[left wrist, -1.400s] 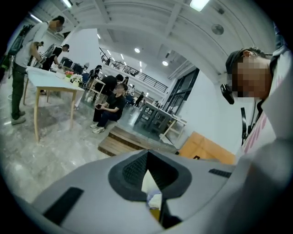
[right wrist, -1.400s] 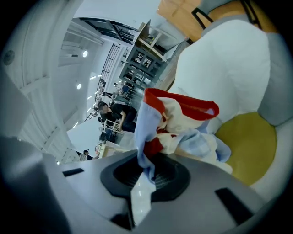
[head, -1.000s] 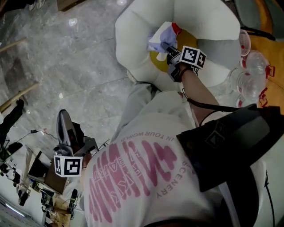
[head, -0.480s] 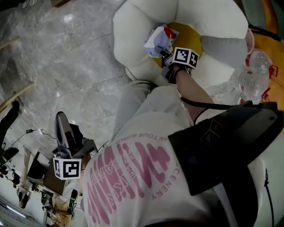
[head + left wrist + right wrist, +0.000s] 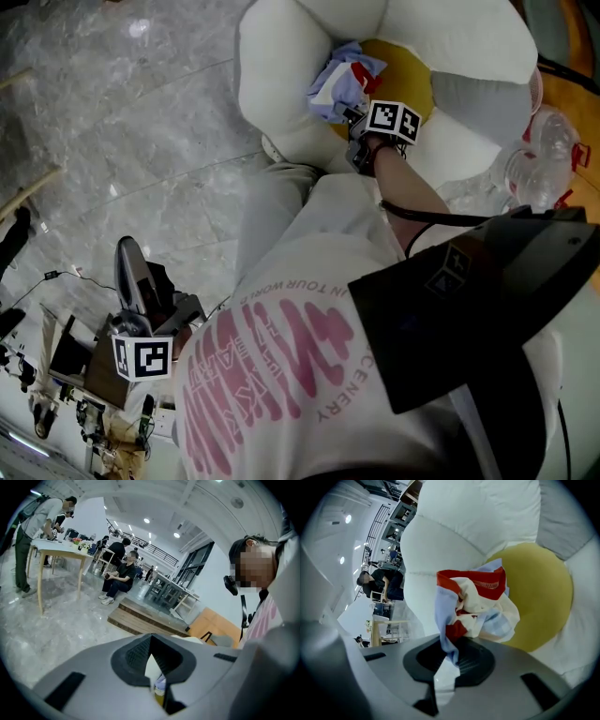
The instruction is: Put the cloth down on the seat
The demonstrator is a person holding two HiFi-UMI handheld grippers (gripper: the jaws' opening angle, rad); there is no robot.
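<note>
A red, white and pale blue cloth (image 5: 339,77) hangs bunched from my right gripper (image 5: 353,113), which is shut on its lower corner. In the right gripper view the cloth (image 5: 476,603) rises out of that gripper (image 5: 447,657) and dangles over the left edge of the round yellow seat (image 5: 541,599) of a puffy white armchair (image 5: 445,536). From the head view the yellow seat (image 5: 405,73) lies just beyond the cloth, inside the armchair (image 5: 277,89). My left gripper (image 5: 130,248) is held low at the left, far from the chair, jaws together and holding nothing (image 5: 150,645).
Clear plastic containers (image 5: 532,161) lie on an orange wooden surface (image 5: 574,89) right of the chair. Grey marble floor (image 5: 141,141) stretches left. The left gripper view shows people (image 5: 121,571) at tables (image 5: 56,555) and a low wooden platform (image 5: 140,618).
The right gripper and cloth have shifted slightly further over the chair toward the yellow seat. The cloth stays gripped. The left gripper has barely moved.
</note>
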